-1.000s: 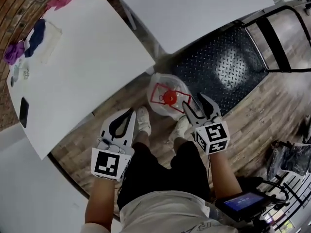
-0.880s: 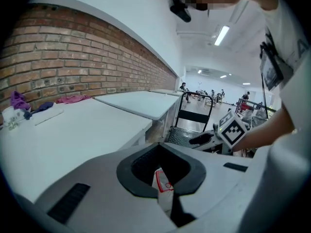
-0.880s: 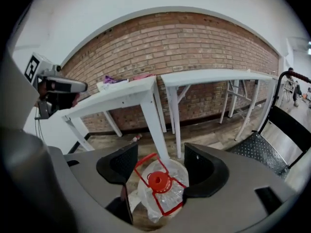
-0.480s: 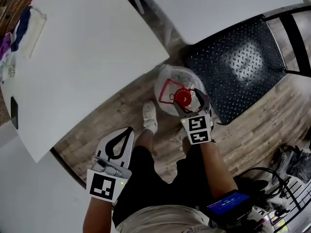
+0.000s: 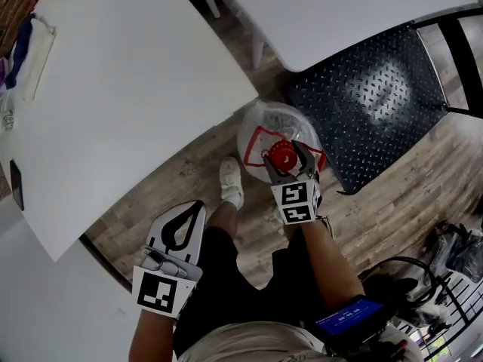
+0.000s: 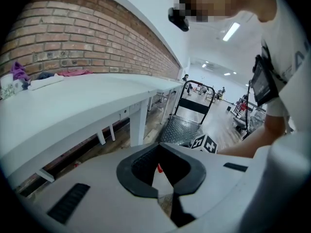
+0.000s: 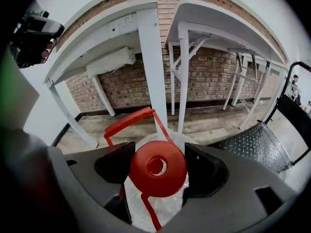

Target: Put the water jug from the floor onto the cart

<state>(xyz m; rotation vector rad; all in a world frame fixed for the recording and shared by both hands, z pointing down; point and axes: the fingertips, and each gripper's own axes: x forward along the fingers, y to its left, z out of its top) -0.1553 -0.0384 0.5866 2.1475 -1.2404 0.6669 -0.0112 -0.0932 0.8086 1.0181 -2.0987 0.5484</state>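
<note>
No text can be read; the print on the blue screen [image 5: 351, 317], near right, is too small.

The water jug [image 5: 260, 130] is clear plastic with a red cap [image 5: 284, 157] and a red handle [image 7: 127, 121]. The cart [image 5: 377, 104] has a black deck with a raised diamond pattern. The table [image 5: 128, 104] is white, the floor [image 5: 192, 164] is brown wood grain, and the wall [image 6: 87, 38] is red-brown brick. The left gripper [image 5: 198, 204] is white with black pads [image 6: 123, 174] and a black-and-white marker cube [image 5: 160, 292].
</note>
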